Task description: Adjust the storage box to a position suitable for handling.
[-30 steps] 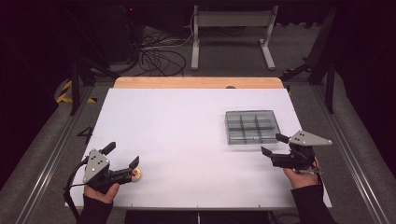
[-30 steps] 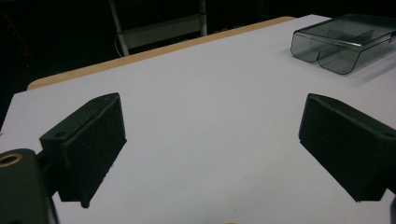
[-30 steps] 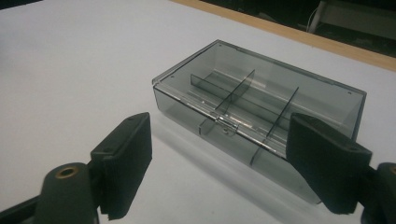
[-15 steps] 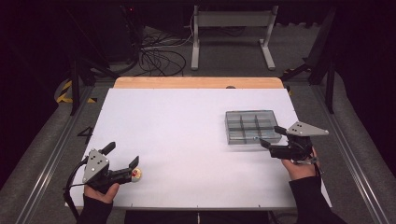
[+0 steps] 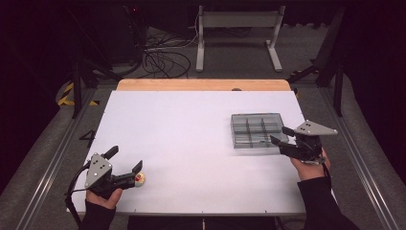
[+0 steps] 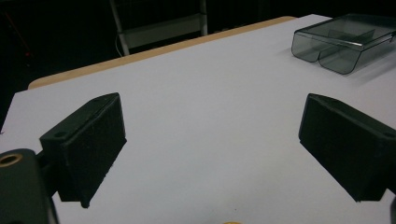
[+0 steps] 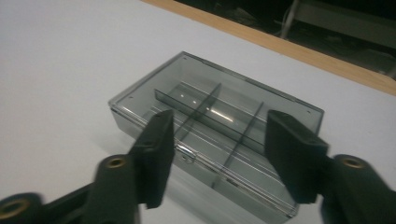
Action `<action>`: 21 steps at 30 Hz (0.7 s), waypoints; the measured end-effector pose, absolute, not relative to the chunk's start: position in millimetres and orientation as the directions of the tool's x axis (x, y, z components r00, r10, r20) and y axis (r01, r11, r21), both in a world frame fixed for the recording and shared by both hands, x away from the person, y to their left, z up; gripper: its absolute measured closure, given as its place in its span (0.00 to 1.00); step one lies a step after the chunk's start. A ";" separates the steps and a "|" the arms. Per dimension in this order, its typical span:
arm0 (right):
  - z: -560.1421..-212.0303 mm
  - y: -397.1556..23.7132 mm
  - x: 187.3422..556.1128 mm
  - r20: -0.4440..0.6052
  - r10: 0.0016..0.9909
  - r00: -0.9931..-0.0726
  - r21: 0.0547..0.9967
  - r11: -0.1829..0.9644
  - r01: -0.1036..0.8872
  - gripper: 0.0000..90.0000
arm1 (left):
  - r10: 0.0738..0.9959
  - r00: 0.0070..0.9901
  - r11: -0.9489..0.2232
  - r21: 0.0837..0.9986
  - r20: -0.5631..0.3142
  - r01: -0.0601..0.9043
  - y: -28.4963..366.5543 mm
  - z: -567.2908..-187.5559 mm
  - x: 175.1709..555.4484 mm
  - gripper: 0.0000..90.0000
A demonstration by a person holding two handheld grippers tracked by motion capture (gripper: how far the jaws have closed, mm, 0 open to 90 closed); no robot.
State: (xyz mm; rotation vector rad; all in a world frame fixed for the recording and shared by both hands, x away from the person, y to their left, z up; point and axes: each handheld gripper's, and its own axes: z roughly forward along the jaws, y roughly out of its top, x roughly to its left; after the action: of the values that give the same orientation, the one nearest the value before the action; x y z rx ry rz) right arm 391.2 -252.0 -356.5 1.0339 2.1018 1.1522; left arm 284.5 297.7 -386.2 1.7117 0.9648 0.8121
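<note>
Two grippers work at the white table [image 5: 191,139]. In the high view the right gripper [image 5: 281,139] sits at the right of the frame, its tips at the near right corner of the smoke-grey compartment box [image 5: 256,129], which lies closed right of centre on the table. Its jaws have just been closing and now stand about half apart. The right gripper view adds what the high view cannot settle: the box's front edge with its small latch [image 7: 184,154] lies between the two black pads, but whether they press on the box cannot be told.

At the lower left of the high view the left gripper [image 5: 125,165] stands with its jaws spread wide and holding nothing, a small round red-and-yellow object [image 5: 140,179] just beside its nearer tip. The left gripper view shows bare table between those pads, the box [image 6: 345,42] far off at its upper right, and a yellow sliver of that object [image 6: 232,222] at its bottom edge.
</note>
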 end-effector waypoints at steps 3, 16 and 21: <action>-356.0 -251.5 396.4 -0.086 0.833 -0.547 0.845 0.352 0.402 0.69 | 0.882 0.464 -0.212 0.949 0.083 0.234 297.5 -386.2 284.3 0.09; -358.6 -260.2 420.0 -0.095 0.881 -0.463 0.803 0.343 0.487 1.00 | 0.882 0.463 -0.211 0.949 0.083 0.233 297.2 -386.4 283.9 0.09; -362.4 -265.2 429.7 -0.093 0.895 -0.436 0.795 0.330 0.509 1.00 | 0.883 0.462 -0.213 0.949 0.085 0.232 297.0 -386.3 283.7 0.09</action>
State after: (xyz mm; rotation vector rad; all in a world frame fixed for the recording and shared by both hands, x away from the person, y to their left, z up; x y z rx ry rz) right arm 429.7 -265.2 -362.4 1.2294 2.0705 0.9577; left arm 283.7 297.0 -386.3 1.7106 0.9647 0.8140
